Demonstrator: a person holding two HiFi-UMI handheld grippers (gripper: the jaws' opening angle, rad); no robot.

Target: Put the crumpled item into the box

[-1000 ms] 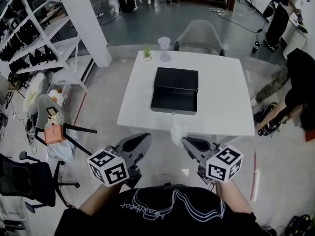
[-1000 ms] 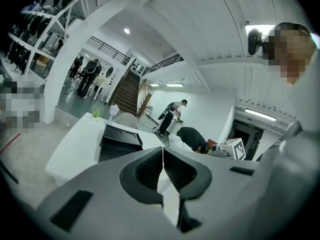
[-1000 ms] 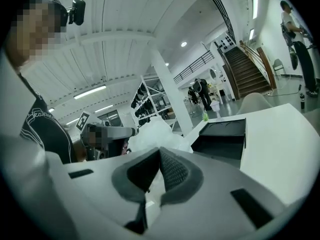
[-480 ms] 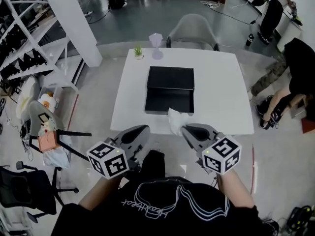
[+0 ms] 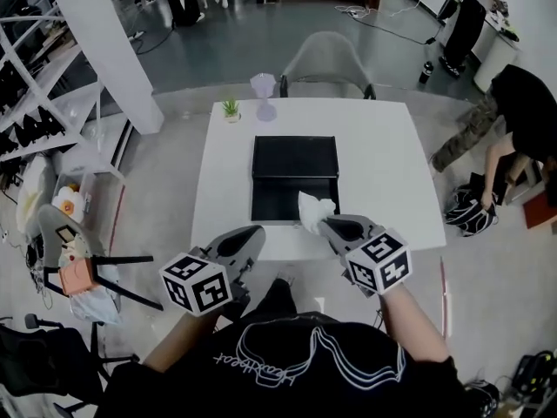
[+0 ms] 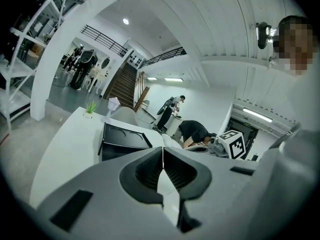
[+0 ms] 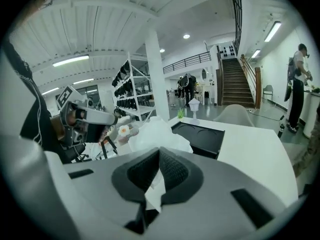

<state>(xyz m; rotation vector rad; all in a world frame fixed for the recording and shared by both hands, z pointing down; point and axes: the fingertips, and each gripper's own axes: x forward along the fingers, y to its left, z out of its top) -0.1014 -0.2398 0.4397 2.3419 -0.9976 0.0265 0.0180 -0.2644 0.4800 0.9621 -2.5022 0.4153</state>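
An open black box [image 5: 294,177] lies in the middle of the white table [image 5: 392,190], its lid raised at the far side. My right gripper [image 5: 324,225] is shut on a white crumpled item [image 5: 313,209], which it holds over the table's near edge, just in front of the box. In the right gripper view the crumpled item [image 7: 159,133] bulges out above the closed right gripper [image 7: 159,152], with the box [image 7: 200,136] beyond it. My left gripper [image 5: 254,234] hangs at the near table edge, shut with nothing in it. The left gripper [image 6: 163,151] faces the box [image 6: 122,138].
A small potted plant [image 5: 231,109] and a pale purple vase [image 5: 263,96] stand at the table's far edge, a grey chair [image 5: 324,59] behind them. White shelves [image 5: 52,103] and a stand with an orange part [image 5: 74,277] are at the left. A person [image 5: 513,120] bends over at the right.
I have come closer to the table. My right gripper has carried the crumpled item forward from below the table edge to just in front of the box. The left gripper followed alongside.
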